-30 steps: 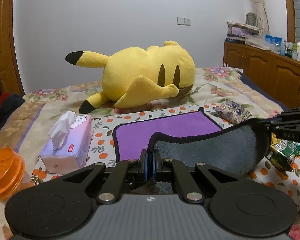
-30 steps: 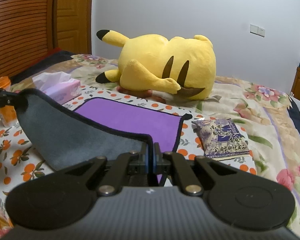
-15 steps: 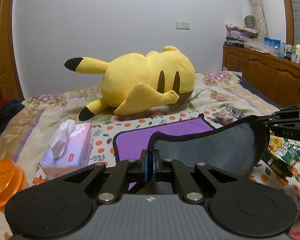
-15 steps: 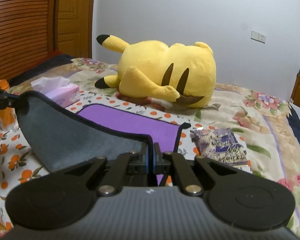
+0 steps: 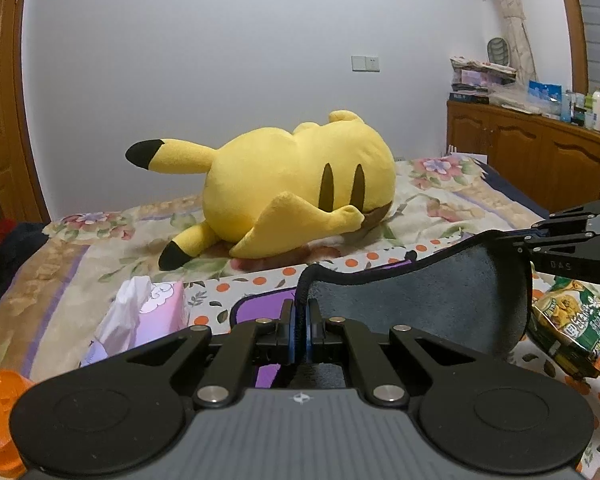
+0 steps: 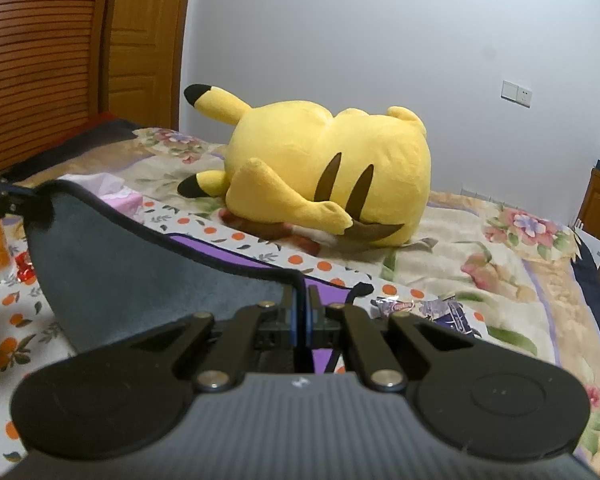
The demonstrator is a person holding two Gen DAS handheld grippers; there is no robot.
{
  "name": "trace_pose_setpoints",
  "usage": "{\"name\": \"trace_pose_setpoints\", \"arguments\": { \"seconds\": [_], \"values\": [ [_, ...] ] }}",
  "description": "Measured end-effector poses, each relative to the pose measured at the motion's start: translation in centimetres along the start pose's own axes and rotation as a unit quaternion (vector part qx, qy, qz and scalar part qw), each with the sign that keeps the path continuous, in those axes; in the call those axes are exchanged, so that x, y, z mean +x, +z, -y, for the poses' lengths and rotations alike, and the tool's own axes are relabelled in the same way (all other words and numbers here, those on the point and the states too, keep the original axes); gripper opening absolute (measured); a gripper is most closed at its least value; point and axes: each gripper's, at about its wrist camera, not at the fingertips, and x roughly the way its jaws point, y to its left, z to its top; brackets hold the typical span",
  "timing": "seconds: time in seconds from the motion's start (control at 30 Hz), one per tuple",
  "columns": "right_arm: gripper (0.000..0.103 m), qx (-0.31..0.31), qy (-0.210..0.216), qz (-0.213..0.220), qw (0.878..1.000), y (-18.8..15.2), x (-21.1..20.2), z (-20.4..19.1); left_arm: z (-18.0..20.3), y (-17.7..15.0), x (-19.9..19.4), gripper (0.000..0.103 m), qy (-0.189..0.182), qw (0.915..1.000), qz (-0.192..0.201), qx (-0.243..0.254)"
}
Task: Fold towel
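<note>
The towel (image 5: 440, 300) is purple on one face and grey on the other, with a black hem. It lies on the bed with its near edge lifted, grey side facing me. My left gripper (image 5: 299, 308) is shut on the towel's near left corner. My right gripper (image 6: 300, 300) is shut on the near right corner (image 6: 292, 276). The raised edge hangs slack between them (image 6: 140, 272). The right gripper also shows at the right of the left wrist view (image 5: 540, 240). Only a strip of the purple side (image 5: 260, 308) shows beyond the lifted fold.
A large yellow plush (image 5: 292, 192) lies behind the towel. A pink tissue box (image 5: 144, 312) and an orange container (image 5: 0, 420) are to the left. A green snack bag (image 5: 568, 328) and a purple packet (image 6: 432, 312) lie to the right. A wooden cabinet (image 5: 540, 160) stands far right.
Both grippers have risen and moved forward with the towel's near edge. The lifted grey fold now hides more of the purple side.
</note>
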Motion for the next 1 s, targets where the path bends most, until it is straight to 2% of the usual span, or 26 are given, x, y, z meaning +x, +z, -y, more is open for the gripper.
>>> {"name": "trace_pose_setpoints", "arguments": {
  "seconds": [0.6, 0.83, 1.0],
  "values": [
    [0.004, 0.001, -0.020, 0.033, 0.999, 2.2, 3.5, 0.5, -1.3, 2.3, 3.4, 0.005, 0.025, 0.9995, 0.019, -0.007],
    [0.004, -0.003, -0.032, 0.035, 0.999, 2.5, 5.1, 0.9, -1.3, 3.3, 5.3, 0.005, 0.036, 0.9988, 0.031, -0.009],
    [0.004, -0.003, -0.046, 0.023, 0.999, 2.4, 7.0, 1.5, -1.8, 3.4, 7.6, 0.005, 0.048, 0.9984, 0.026, -0.018]
  ]
}}
